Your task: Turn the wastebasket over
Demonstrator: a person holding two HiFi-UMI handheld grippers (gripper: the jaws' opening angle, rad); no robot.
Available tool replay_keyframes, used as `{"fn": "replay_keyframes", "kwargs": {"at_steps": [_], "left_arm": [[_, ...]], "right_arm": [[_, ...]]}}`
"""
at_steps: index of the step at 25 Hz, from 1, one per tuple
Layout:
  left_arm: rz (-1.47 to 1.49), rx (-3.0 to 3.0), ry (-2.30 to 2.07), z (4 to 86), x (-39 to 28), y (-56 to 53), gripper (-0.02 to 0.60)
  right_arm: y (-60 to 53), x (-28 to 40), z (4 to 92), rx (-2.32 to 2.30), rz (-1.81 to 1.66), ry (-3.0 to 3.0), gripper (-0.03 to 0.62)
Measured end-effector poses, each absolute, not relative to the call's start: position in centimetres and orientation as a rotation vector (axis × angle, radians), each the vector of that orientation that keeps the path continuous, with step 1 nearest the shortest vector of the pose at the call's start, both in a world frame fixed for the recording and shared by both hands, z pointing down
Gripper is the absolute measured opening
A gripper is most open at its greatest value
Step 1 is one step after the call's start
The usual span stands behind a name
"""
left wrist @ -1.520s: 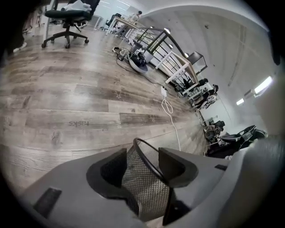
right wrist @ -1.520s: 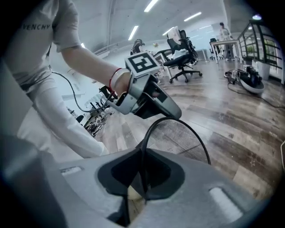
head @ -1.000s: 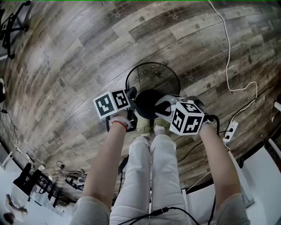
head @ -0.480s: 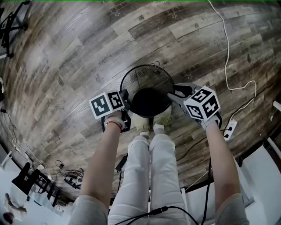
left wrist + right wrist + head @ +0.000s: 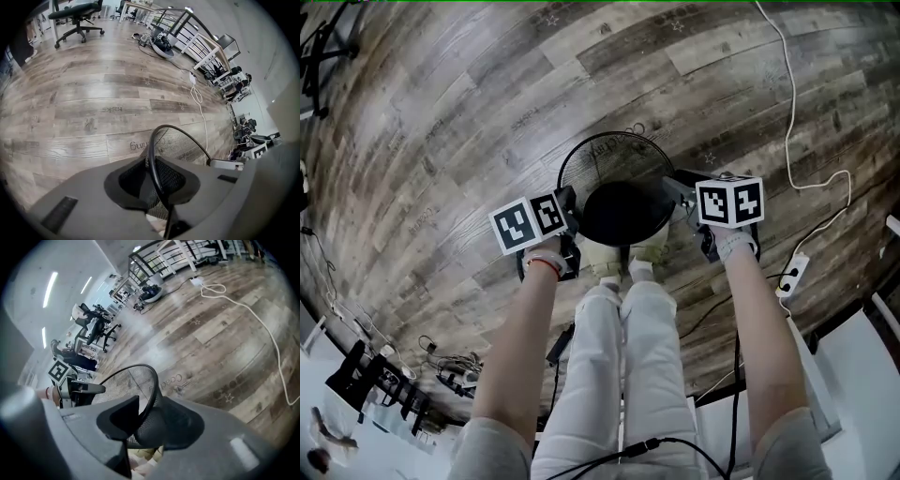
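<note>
The black wire-mesh wastebasket (image 5: 619, 159) hangs above the wood floor in front of the person's legs, its dark solid base (image 5: 623, 214) turned toward the head camera. My left gripper (image 5: 568, 202) is at its left side, shut on the black rim (image 5: 157, 159), which runs straight between the jaws. My right gripper (image 5: 671, 187) is at the right side. Its jaws are opening, and the rim (image 5: 151, 385) and mesh wall lie between them without a clear pinch. The left gripper (image 5: 77, 388) also shows across the basket in the right gripper view.
A white cable (image 5: 788, 112) snakes over the floor at the right down to a power strip (image 5: 794, 278). The person's shoes (image 5: 623, 270) stand just under the basket. Cables and black frames (image 5: 384, 384) clutter the lower left. An office chair (image 5: 77, 11) stands far off.
The right gripper has rolled over and swung from in front of the basket's base out to its right rim, jaws now wider. The left gripper closed on the rim and shifted slightly left.
</note>
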State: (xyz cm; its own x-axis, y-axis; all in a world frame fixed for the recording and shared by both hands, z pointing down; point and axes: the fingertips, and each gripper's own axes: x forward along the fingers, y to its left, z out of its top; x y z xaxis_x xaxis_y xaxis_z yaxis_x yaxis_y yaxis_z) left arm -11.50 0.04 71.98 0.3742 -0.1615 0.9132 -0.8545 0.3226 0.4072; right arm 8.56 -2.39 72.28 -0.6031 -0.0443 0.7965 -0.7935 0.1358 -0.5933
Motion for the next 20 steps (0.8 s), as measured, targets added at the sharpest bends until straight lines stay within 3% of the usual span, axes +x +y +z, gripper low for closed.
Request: {"fn": "replay_keyframes", "kwargs": {"at_steps": [4, 20], "left_arm": [[0.626, 1.190, -1.111, 71.9, -11.4, 0.4, 0.061], [0.608, 1.257, -1.080, 68.9, -8.3, 1.8, 0.041]], "right_arm": [[-1.8, 8.1, 72.7, 0.794, 1.608, -1.732, 0.089], [-2.2, 11.4, 69.5, 0.986, 1.500, -1.813, 0.031]]}}
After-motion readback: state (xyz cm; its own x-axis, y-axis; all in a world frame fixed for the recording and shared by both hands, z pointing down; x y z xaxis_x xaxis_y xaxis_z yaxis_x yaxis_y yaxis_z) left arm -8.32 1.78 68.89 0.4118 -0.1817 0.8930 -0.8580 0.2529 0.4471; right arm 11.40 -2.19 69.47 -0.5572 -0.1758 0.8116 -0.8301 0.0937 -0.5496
